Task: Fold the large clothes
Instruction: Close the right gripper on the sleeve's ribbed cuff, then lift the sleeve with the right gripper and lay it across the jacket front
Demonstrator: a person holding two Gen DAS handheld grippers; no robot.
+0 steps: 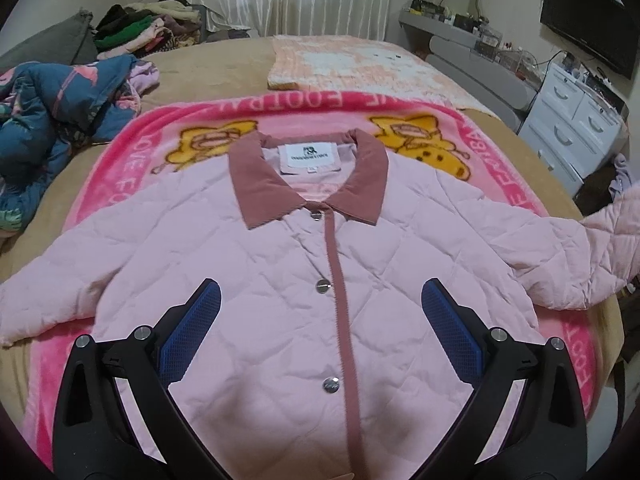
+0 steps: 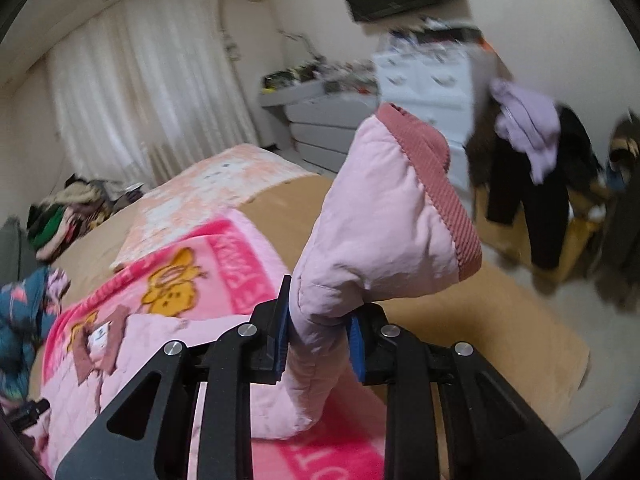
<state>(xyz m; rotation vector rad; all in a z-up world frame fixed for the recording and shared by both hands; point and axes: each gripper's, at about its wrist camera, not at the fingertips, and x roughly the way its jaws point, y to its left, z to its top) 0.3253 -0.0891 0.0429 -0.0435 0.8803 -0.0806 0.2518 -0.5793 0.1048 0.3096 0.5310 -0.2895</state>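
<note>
A pink quilted jacket (image 1: 280,248) with a dusty-rose collar (image 1: 264,176) and placket lies front-up and buttoned on a pink cartoon blanket (image 1: 136,152) on the bed. My left gripper (image 1: 320,300) is open and empty, its blue pads hovering over the jacket's chest. My right gripper (image 2: 320,320) is shut on the jacket's right sleeve (image 2: 380,208), lifted off the bed with the rose cuff (image 2: 444,192) standing up. That raised sleeve also shows at the right edge of the left wrist view (image 1: 600,240). The left sleeve (image 1: 44,296) lies spread out.
A blue patterned quilt (image 1: 52,108) is bunched at the bed's left. A clothes pile (image 1: 136,28) sits at the far left corner. A peach blanket (image 1: 360,64) lies behind. White drawers (image 1: 572,128) and a wall TV (image 1: 592,20) stand at the right.
</note>
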